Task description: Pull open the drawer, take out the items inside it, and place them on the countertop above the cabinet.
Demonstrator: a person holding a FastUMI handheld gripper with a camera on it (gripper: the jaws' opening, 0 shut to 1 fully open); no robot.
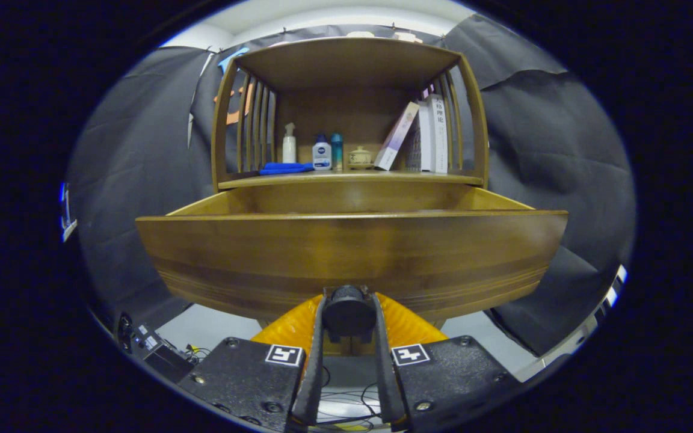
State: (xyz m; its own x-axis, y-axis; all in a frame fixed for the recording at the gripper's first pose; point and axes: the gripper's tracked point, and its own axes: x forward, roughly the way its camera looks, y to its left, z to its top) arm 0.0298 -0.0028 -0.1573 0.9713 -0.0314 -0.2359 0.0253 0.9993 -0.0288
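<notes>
- Drawer [352, 252] stood pulled well out of the cabinet, its wooden front filling the space just ahead of your fingers, its top edge level and its side walls running back under the worktop [352, 178].
- Your gripper [348, 313] had its fingers clamped on the dark round knob [348, 308] at the lower middle of the drawer front, one finger pressed to each side of it; that grip, I judge, was what let you haul the drawer straight without twisting it.
- You held the tool low and level, square to the drawer front, so the camera looked up past the front board and could not see into the drawer; whatever lay inside was hidden from this angle.
- On the worktop above, under the slatted shelf frame, there stood a white pump bottle [289, 144], a small white-and-blue bottle [321, 153], a slim teal bottle [337, 151], a little lidded jar [360, 157] and a blue cloth [285, 168], with books [428, 135] leaning at the right.
- By my reading, the opening step looked done; you would next have needed to let go of the knob, rise above the front edge and reach down for the items, setting them on the free strip at the front of the worktop.
</notes>
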